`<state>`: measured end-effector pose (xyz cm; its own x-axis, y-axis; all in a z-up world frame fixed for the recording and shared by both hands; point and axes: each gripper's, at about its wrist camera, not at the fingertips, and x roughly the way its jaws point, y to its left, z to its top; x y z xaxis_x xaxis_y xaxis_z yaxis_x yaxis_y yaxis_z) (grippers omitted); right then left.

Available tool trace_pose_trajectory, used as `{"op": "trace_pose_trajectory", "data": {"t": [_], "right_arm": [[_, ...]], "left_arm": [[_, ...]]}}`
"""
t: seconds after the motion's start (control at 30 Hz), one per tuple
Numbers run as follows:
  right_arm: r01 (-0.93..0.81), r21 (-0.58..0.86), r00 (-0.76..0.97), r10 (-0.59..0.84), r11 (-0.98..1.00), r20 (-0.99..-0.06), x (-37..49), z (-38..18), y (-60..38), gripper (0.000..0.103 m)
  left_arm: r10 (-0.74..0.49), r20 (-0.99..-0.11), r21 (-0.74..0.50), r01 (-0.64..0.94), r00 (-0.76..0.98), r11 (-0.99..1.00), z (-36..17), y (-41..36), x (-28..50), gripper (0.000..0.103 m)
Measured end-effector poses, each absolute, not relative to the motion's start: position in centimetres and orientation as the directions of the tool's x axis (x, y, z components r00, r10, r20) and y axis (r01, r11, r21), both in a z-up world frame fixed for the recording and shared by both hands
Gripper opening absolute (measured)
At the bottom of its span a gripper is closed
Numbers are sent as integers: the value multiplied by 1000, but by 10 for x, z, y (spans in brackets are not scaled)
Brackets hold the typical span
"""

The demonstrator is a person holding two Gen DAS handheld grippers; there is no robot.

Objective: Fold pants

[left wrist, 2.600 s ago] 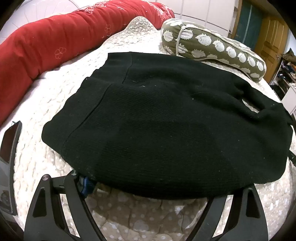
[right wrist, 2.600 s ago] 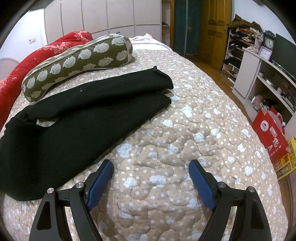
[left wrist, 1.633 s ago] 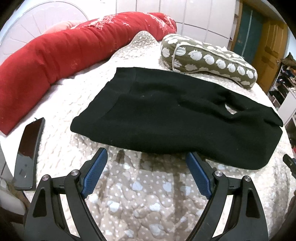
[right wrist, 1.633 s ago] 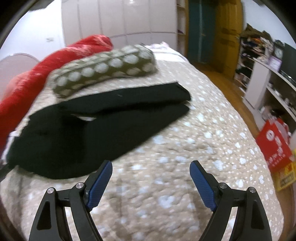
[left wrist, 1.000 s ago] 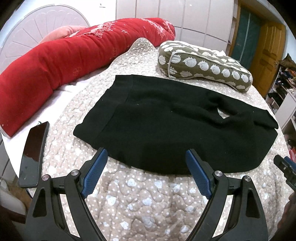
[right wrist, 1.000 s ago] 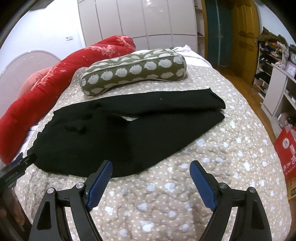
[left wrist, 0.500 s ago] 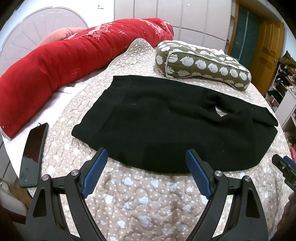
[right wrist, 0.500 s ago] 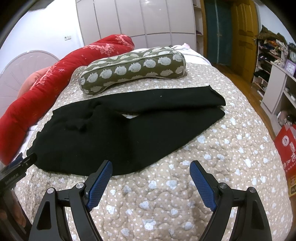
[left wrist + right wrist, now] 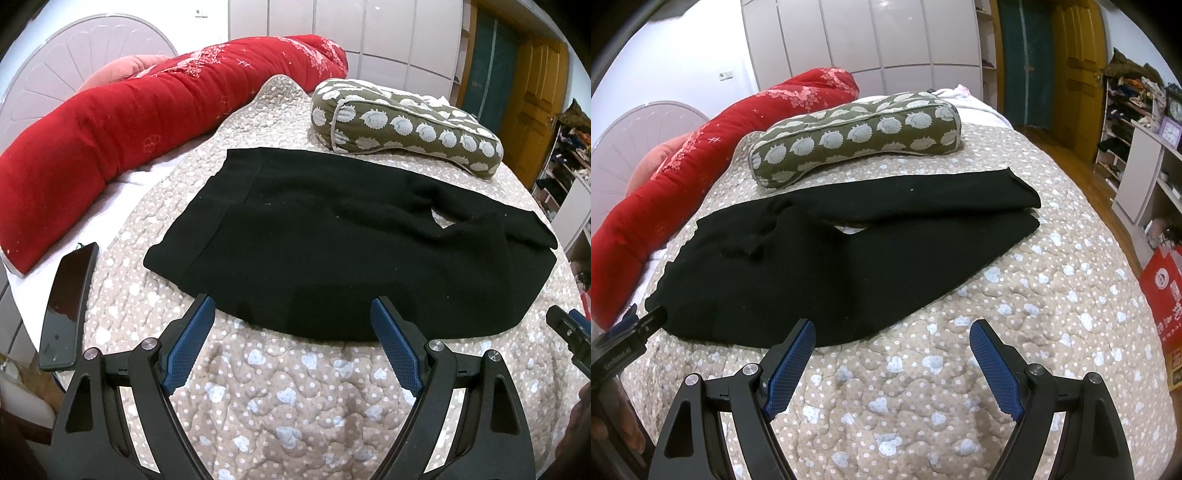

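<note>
Black knit pants [image 9: 332, 243] lie flat on the bed's quilted cover, waistband to the left and legs lying close together to the right, also in the right wrist view [image 9: 849, 251]. My left gripper [image 9: 291, 332] is open and empty, just short of the pants' near edge at the hip. My right gripper [image 9: 890, 350] is open and empty, above the quilt just in front of the near leg. The right gripper's tip [image 9: 569, 332] shows at the left wrist view's right edge; the left gripper's tip [image 9: 628, 332] shows at the right wrist view's left edge.
A long red bolster [image 9: 129, 125] runs along the far left. An olive patterned pillow [image 9: 402, 125] lies behind the pants. A black phone [image 9: 68, 306] lies at the bed's left edge. Shelves and a red bag [image 9: 1163, 288] stand right of the bed.
Both grippers have drawn back from the pants and risen, staying open. The left one was at the pants' near hem 2.6 s ago. The pants have not moved.
</note>
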<state>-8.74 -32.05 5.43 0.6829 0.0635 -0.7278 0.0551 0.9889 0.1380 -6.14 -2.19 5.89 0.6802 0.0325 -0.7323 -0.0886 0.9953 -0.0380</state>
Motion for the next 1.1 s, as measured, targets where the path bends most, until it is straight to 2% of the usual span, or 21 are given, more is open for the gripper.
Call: {"op": "trace_pose_trajectory", "data": {"t": [0.83, 1.1], "right_arm": [[85, 143, 658, 52, 986, -751, -77, 39, -332, 85], [169, 200, 668, 37, 965, -743, -72, 27, -375, 85]], "left_arm": [[37, -757, -46, -110, 653, 993, 50, -16, -58, 87], [51, -780, -107, -214, 624, 971, 39, 26, -61, 87]]}}
